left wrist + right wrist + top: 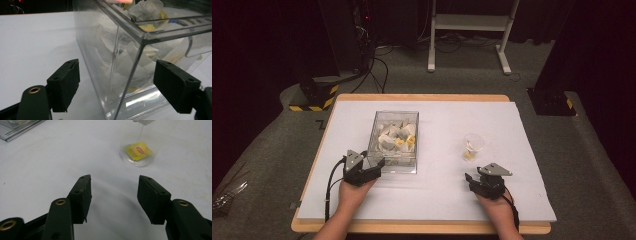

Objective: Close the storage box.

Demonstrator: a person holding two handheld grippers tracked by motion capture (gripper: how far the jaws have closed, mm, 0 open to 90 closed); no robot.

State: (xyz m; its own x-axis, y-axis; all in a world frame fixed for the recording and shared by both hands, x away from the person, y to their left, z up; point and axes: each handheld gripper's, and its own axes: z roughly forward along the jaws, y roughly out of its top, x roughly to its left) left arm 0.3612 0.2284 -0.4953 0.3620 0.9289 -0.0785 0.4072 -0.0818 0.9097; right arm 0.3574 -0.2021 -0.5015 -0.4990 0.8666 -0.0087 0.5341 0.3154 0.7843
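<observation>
- Table first: the wide white-topped table with a wooden rim (532,165) gives me plenty of flat room, so nothing is likely to drop off the edge; I judge the danger lies closer in.
- Box next: the clear rectangular plastic box (384,162) full of white-wrapped tea bags with yellow tags (398,137) stands left of the table's middle. My left gripper (379,164) sits at its near left corner, jaws wide apart, one on each side of that corner in the left gripper view (130,72). If I close here, the pads would meet slick angled walls rather than a flat face, and I expect the box to skid or twist away instead of being held.
- A push forward from this spot could also shove the box across the smooth top, since nothing braces it.
- Cup after that: the small clear plastic cup (473,146) stands right of the middle, just beyond my right gripper (468,178), with one tea bag and its yellow tag (138,150) inside. The right jaws are spread, empty and apart from it. The cup looks light, so a careless advance could tip it and spill the bag.
- String last: the thin white string (140,132) rises from the tag; I think it could snag a jaw.
</observation>
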